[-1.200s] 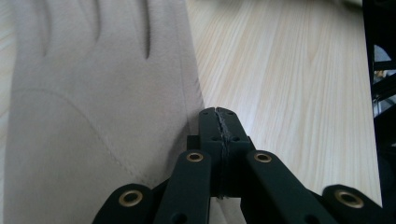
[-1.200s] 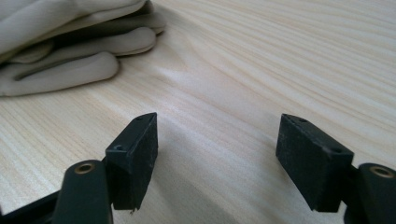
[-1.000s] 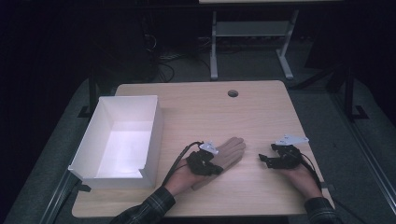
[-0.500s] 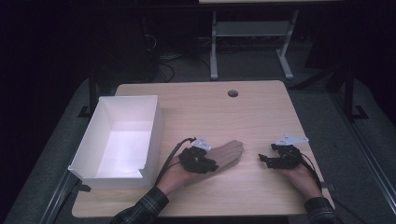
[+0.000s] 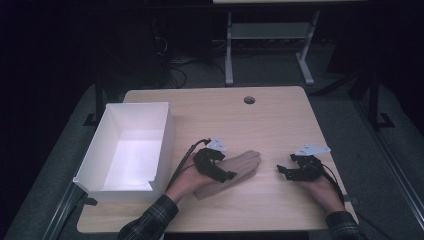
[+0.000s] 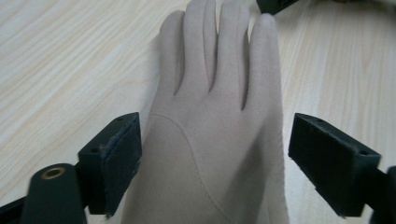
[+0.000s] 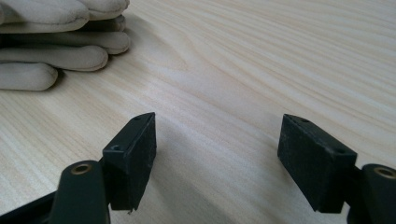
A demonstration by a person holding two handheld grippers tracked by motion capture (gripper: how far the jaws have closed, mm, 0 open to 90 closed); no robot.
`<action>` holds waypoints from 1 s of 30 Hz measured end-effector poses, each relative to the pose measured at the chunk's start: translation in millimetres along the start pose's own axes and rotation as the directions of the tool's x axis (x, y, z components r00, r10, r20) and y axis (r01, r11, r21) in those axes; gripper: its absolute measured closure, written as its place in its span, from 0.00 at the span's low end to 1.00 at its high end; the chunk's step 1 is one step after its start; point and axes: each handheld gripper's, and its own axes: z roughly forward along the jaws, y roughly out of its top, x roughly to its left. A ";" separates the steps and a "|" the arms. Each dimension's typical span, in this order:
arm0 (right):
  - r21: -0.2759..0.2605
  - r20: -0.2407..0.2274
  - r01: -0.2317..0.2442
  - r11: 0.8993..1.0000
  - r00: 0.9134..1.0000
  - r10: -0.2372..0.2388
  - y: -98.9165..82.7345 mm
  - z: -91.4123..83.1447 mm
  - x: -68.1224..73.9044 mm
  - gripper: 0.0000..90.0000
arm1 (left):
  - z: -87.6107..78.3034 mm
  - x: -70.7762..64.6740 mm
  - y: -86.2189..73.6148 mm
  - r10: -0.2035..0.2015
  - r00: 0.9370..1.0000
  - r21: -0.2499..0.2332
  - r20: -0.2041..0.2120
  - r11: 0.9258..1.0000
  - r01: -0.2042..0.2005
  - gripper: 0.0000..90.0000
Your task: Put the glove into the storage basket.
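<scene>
glove: a beige glove lies flat on the table, at about 5 o'clock from the table's middle, fingers pointing toward 2 o'clock; there may be a second glove under it, since the right gripper view shows stacked fingers, but that is hard to tell.
left gripper: the left gripper straddles the cuff end; its jaws have just been opening and now stand spread, the glove between them, the left pad at the glove's edge but not pressing, the right pad clear.
right gripper: the right gripper rests at 3 o'clock of the glove, well apart, jaws spread over bare wood.
box: a white box sits at 9 o'clock of the glove, nothing visible inside.
handling: probably light, soft and limp; it would sag and fold when lifted, not slip or break.
where to grip: likely best pinched across the cuff or palm edge, where the fabric bunches, rather than at a thin fingertip.
</scene>
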 end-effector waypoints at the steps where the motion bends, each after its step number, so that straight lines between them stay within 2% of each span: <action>1: 0.000 0.000 0.000 1.000 1.000 0.000 0.0 0.0 0.1 0.31 | 1.5 -0.2 -0.1 0.000 1.000 0.003 0.003 1.000 0.000 0.16; 3: 0.000 0.000 -0.002 1.000 1.000 0.002 0.0 0.0 0.1 0.31 | 3.6 0.2 -0.8 0.019 1.000 0.025 0.006 0.999 -0.019 0.16; 8: 0.001 0.000 -0.003 1.000 1.000 0.003 0.1 0.0 0.2 0.31 | 11.6 -2.1 -3.6 0.013 1.000 0.047 0.002 0.999 -0.014 0.15; 9: 0.001 0.000 -0.002 1.000 1.000 0.002 0.1 -0.1 0.2 0.31 | 12.5 -2.1 -3.8 0.033 0.999 0.067 -0.005 0.997 -0.033 0.15; 13: 0.001 0.000 -0.002 1.000 1.000 0.002 0.1 0.0 0.2 0.31 | 17.0 -4.4 -4.8 0.041 0.999 0.078 -0.029 0.996 -0.038 0.14; 14: 0.001 0.000 -0.002 1.000 1.000 0.002 0.1 -0.1 0.2 0.31 | 16.7 -3.7 -4.8 0.060 0.998 0.093 -0.037 0.994 -0.056 0.14; 18: 0.001 0.000 -0.002 1.000 1.000 0.002 0.1 0.0 0.2 0.31 | 20.9 -6.1 -7.1 0.046 0.998 0.091 -0.046 0.995 -0.042 0.14; 21: 0.001 0.000 -0.002 1.000 1.000 0.002 0.0 -0.1 0.2 0.31 | 22.5 -7.2 -7.8 0.068 0.997 0.110 -0.042 0.992 -0.063 0.14; 22: 0.001 0.000 -0.002 1.000 1.000 0.002 0.0 -0.1 0.2 0.31 | 24.0 -8.4 -8.3 0.055 0.998 0.103 -0.040 0.993 -0.051 0.14; 24: 0.001 0.000 -0.004 1.000 1.000 0.004 0.0 -0.1 0.4 0.31 | 24.8 -10.3 -9.3 0.095 0.994 0.123 -0.052 0.989 -0.088 0.14; 30: 0.002 0.000 -0.004 1.000 1.000 0.004 0.0 -0.2 0.5 0.31 | 23.1 -13.1 -9.6 0.100 0.994 0.117 -0.050 0.989 -0.094 0.19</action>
